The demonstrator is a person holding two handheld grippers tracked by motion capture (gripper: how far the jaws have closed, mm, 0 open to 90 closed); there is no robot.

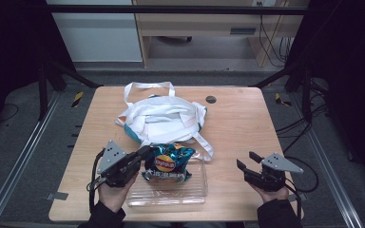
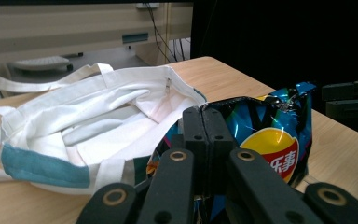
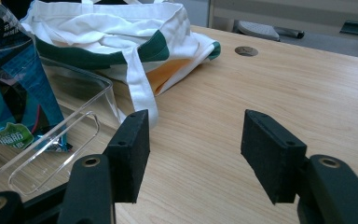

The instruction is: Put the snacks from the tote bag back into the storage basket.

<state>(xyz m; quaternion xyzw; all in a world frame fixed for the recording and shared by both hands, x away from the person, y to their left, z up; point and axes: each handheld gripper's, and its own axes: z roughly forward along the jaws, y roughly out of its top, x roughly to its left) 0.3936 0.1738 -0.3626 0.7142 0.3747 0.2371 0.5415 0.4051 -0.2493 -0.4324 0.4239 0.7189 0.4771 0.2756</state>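
Observation:
A blue chip bag [image 1: 167, 164] stands upright in a clear plastic tray [image 1: 171, 197] at the table's front centre. My left gripper [image 1: 145, 153] is at the bag's upper left corner. In the left gripper view its jaws [image 2: 204, 114] are pressed together on the crumpled top edge of the chip bag [image 2: 270, 140]. My right gripper [image 1: 247, 160] rests near the front right of the table, open, with bare wood between its pads [image 3: 193, 135]. The right gripper view has the chip bag [image 3: 9, 88] and the tray [image 3: 51, 154] at its left.
A white tote bag [image 1: 164, 118] with teal trim lies open and slumped just behind the tray, and one strap trails to the tray's right corner. A round cable hole [image 1: 211, 99] is at the back of the table. Bare wood stretches around the right gripper.

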